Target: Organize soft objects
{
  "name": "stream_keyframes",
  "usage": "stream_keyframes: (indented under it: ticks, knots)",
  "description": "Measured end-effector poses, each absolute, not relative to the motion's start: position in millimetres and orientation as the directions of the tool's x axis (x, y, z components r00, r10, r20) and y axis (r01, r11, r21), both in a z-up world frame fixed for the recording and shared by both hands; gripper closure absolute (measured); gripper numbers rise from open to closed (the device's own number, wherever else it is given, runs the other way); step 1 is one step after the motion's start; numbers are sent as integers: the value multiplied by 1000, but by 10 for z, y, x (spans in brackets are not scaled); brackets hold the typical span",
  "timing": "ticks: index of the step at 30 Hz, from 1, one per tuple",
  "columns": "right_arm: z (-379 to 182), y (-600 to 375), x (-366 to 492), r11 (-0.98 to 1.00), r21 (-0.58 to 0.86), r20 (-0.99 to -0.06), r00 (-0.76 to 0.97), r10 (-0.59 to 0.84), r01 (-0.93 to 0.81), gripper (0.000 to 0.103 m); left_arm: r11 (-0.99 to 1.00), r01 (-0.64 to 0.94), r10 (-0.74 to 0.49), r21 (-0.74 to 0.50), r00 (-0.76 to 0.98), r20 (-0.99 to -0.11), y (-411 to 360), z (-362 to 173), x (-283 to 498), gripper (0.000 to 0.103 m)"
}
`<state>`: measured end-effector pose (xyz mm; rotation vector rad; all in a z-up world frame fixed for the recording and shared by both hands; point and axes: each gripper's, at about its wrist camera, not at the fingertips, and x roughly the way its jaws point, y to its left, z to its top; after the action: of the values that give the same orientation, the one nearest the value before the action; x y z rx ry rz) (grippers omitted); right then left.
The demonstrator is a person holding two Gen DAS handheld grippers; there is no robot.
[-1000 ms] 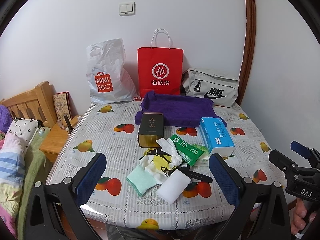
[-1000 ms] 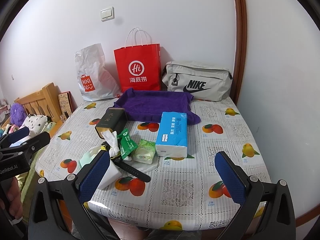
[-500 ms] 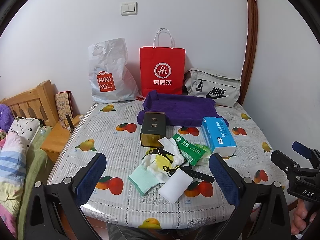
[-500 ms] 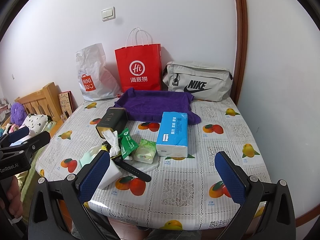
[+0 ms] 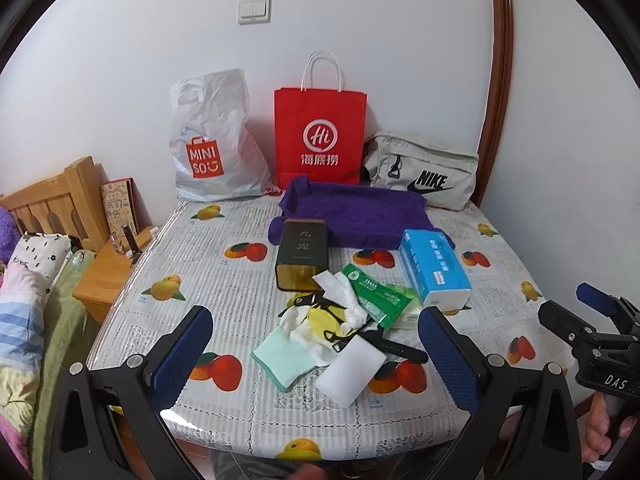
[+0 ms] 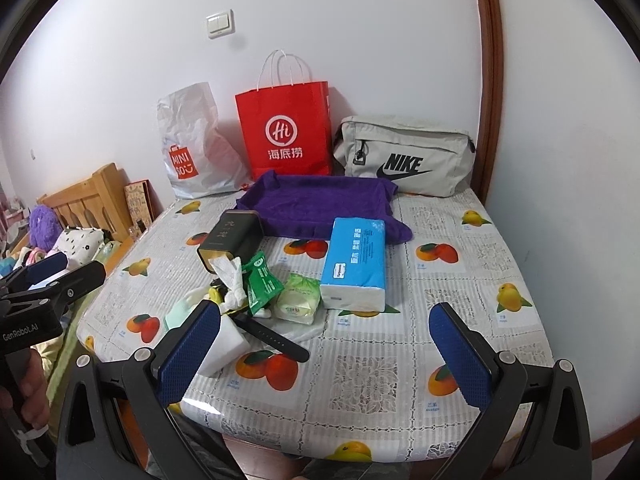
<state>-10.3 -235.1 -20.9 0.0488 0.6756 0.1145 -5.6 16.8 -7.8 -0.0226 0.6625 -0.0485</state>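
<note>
Purple towel [image 5: 352,212] lies spread at the table's [image 5: 240,280] back, likely as the sorting spot, while the mint-green cloth [image 5: 284,358] and white sponge [image 5: 352,370] wait in the front clutter; left gripper [image 5: 316,354] and right gripper [image 6: 328,356] hover spread and empty.

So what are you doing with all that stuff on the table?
A person holds a gripper in each hand, the left gripper and right gripper, both with jaws wide open above the near edge of the table. Nothing is picked up yet. A small heap waits in the middle: a green cloth, a white sponge, wipes and a black strap. A blue tissue pack and a dark tin lie beside it, with a purple towel behind.
</note>
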Motion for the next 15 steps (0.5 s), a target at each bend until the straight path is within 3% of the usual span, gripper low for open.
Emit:
stream_keyframes:
  ticks: [10, 15]
  knots:
    - [-597, -2318, 154, 989, 90, -655, 742, 145, -114, 0, 999, 19, -31, -26, 753, -658, 364, -509, 239, 0]
    - [-825, -2280, 314, 982, 129, -680, 708, 189, -138, 0, 997, 17, -64, -72, 681, -730, 445, -830, 475, 1]
